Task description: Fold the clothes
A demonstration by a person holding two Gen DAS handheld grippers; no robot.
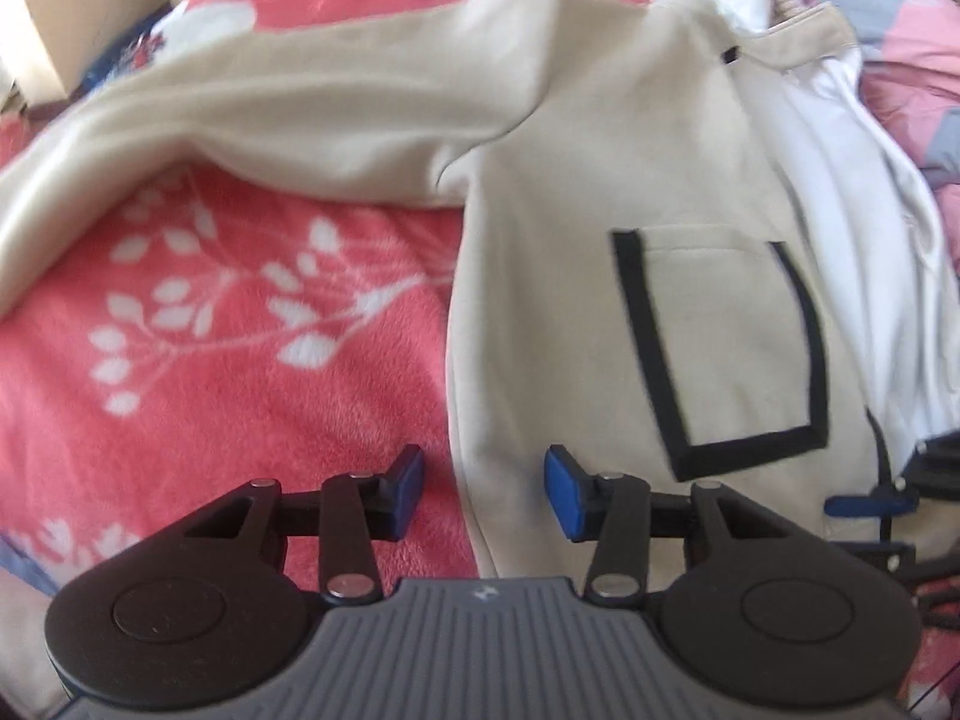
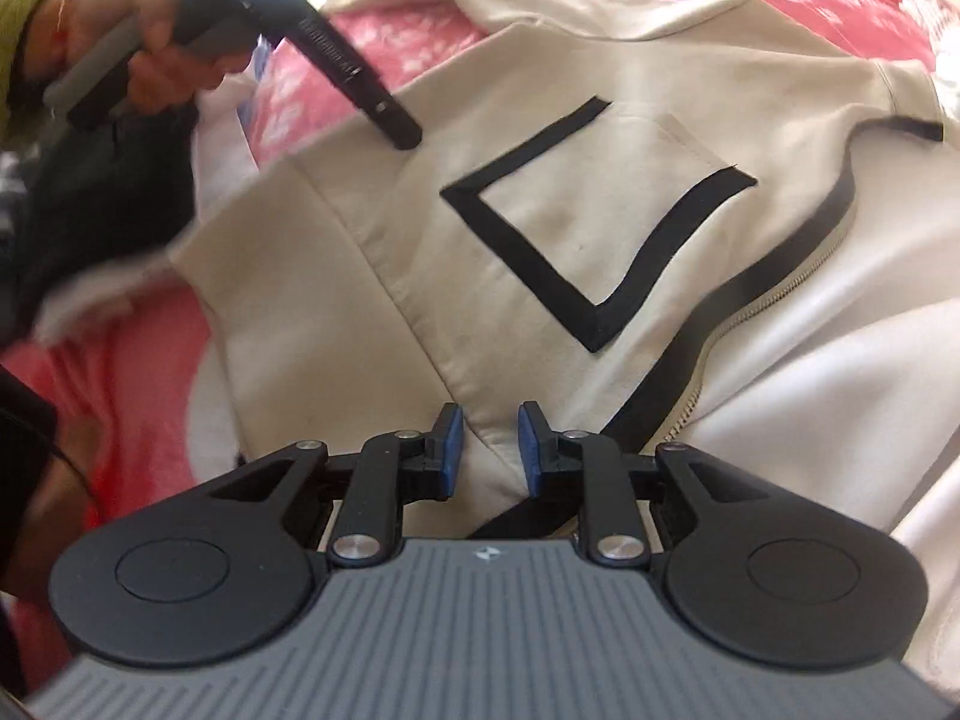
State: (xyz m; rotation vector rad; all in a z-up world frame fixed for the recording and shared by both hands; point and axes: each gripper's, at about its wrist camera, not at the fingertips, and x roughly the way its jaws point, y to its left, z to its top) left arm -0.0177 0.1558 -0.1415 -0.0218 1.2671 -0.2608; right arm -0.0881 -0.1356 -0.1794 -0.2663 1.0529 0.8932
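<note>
Coral blanket (image 1: 240, 360) under beige jacket (image 1: 600, 150), piled clothes (image 1: 900, 60) beside it.

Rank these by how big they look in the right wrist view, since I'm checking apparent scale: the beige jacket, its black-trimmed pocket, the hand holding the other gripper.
1. Beige jacket, fills most of the view.
2. Black-trimmed pocket.
3. Hand, smaller, though blurred and partly hidden by the gripper it holds, so unsure.

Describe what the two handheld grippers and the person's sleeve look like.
Both the left gripper and the right gripper have black linkage arms with silver pivot pins, blue finger pads, round black side discs and a ribbed grey body. The sleeve is olive green.
</note>
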